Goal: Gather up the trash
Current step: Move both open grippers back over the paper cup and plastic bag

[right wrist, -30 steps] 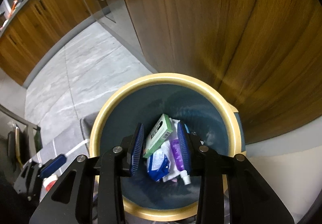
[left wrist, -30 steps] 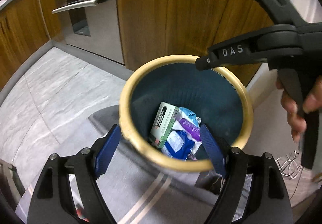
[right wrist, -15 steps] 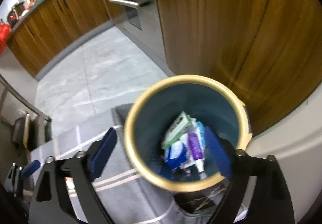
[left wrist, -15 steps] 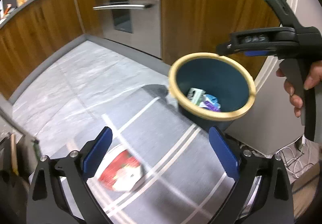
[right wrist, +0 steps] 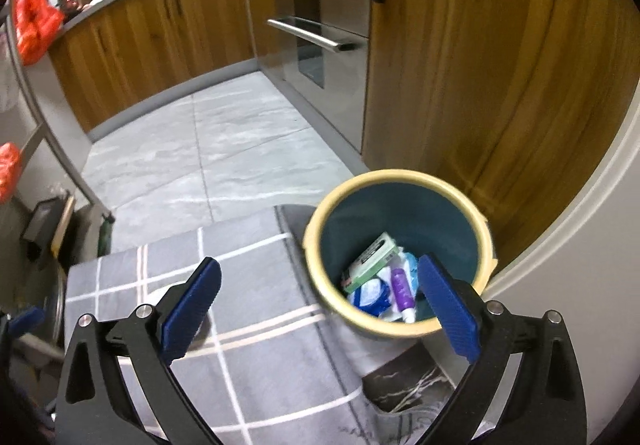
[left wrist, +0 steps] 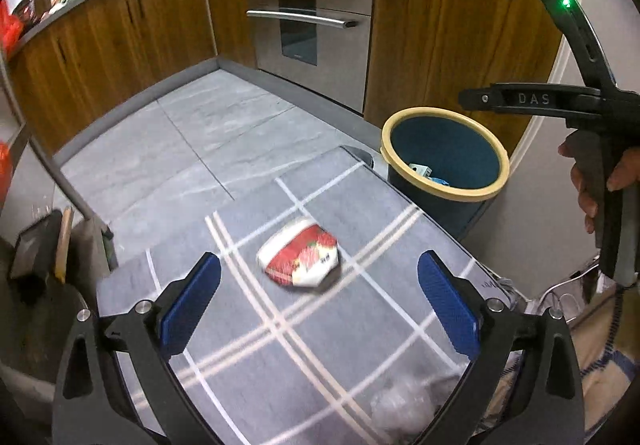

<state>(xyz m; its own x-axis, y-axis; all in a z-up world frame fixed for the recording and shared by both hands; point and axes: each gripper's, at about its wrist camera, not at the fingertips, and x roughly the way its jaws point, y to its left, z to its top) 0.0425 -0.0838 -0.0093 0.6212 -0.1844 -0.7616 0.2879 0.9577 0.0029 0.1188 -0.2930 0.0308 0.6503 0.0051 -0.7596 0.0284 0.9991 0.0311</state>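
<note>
A crushed red and white packet (left wrist: 301, 259) lies on a grey checked mat (left wrist: 280, 345). My left gripper (left wrist: 318, 303) is open and empty, just short of the packet. A blue bin with a yellow rim (left wrist: 420, 113) (right wrist: 400, 175) stands past the mat's far right corner and holds a green and white box (right wrist: 370, 263), a purple tube (right wrist: 400, 291) and blue wrappers. My right gripper (right wrist: 318, 303) is open and empty, above the mat's edge beside the bin. It also shows in the left wrist view (left wrist: 560, 101), held by a hand.
Crumpled clear plastic (left wrist: 404, 403) lies on the mat near my left gripper. Wooden cabinets (left wrist: 452, 25) and a steel oven (left wrist: 316, 5) line the back. Grey floor tiles (left wrist: 192, 141) stretch left. A dark stand (left wrist: 44, 245) is at the left, cables (left wrist: 568, 285) at the right.
Both grippers have pulled back and up from the bin. The right gripper opened wide. The left view swung left, bringing the mat and the red packet into view.
</note>
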